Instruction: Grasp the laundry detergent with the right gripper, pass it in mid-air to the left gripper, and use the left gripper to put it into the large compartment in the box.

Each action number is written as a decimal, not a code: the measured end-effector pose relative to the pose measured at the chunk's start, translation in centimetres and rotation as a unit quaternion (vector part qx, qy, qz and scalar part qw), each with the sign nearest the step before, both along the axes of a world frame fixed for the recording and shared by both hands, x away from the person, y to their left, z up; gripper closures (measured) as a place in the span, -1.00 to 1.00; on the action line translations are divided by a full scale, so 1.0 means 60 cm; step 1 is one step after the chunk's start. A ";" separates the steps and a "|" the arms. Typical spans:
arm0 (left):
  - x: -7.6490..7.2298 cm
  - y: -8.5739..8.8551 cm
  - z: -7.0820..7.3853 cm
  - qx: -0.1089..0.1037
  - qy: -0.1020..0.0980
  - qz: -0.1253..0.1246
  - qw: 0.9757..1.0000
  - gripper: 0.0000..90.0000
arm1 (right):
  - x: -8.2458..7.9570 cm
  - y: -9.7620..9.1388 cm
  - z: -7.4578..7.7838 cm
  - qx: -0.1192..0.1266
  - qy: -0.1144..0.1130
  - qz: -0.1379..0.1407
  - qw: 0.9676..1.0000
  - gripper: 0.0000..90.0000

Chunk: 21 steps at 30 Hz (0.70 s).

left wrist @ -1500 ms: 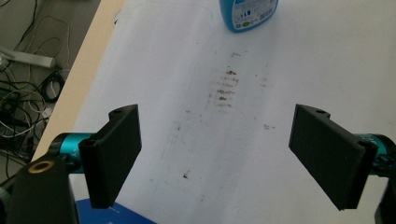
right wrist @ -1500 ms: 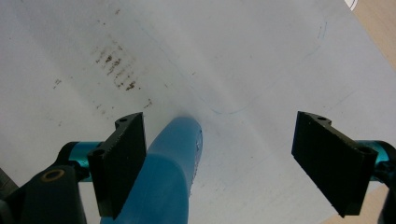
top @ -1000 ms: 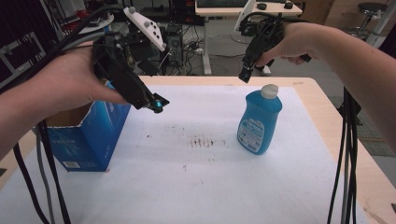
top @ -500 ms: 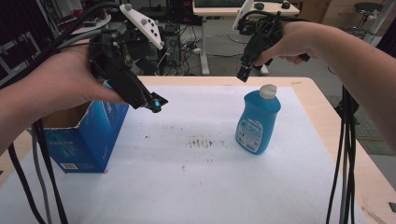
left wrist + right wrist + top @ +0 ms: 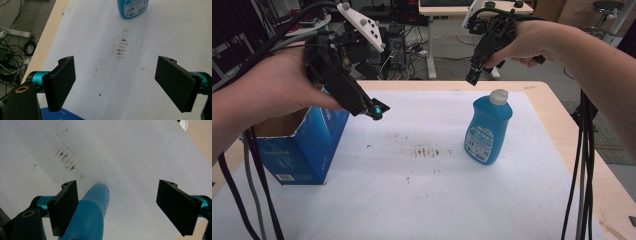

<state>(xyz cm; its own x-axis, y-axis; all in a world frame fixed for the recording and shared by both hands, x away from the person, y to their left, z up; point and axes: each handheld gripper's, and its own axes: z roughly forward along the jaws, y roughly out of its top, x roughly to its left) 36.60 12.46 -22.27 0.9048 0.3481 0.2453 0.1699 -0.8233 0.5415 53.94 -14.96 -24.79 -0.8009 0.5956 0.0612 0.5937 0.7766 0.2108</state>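
Note:
A blue dish-soap bottle [image 5: 486,134] with a white cap stands upright on the white sheet, right of centre. My right gripper [image 5: 473,76] hovers open above and just behind its cap. In the right gripper view the bottle [image 5: 89,216] lies below, close to the left jaw of that gripper [image 5: 122,207]. My left gripper [image 5: 374,108] is open in the air over the top edge of an open blue cardboard box [image 5: 304,145]. In the left gripper view nothing is between the jaws of the gripper [image 5: 118,83], and the bottle [image 5: 132,7] stands far ahead.
Brown smudges [image 5: 427,151] mark the middle of the white sheet [image 5: 412,200] that covers the wooden table [image 5: 557,107]. Cables hang at both sides. Desks, cables and gear stand behind the far edge.
My left gripper has drifted slightly up and to the left above the box. The right gripper and the bottle stay about where they were.

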 end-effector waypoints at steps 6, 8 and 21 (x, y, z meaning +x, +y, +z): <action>0.004 -0.001 -0.003 0.004 0.003 -0.004 1.000 -0.62 | -0.003 -0.006 0.007 0.010 -0.008 0.001 1.000 -0.62; 0.006 -0.001 -0.004 0.002 0.003 -0.003 1.000 -0.62 | -0.006 -0.006 0.011 0.014 -0.010 0.001 1.000 -0.62; 0.010 0.005 -0.003 -0.014 0.001 0.000 1.000 -0.62 | -0.033 -0.034 0.050 0.058 -0.039 -0.004 0.998 -0.62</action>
<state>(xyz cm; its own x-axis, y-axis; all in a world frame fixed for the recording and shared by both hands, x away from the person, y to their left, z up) 37.19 12.79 -22.45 0.9057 0.3544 0.2327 0.1711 -0.8076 0.5644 51.99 -16.98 -21.81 -0.8012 0.5946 0.0678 0.5781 0.7397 0.3446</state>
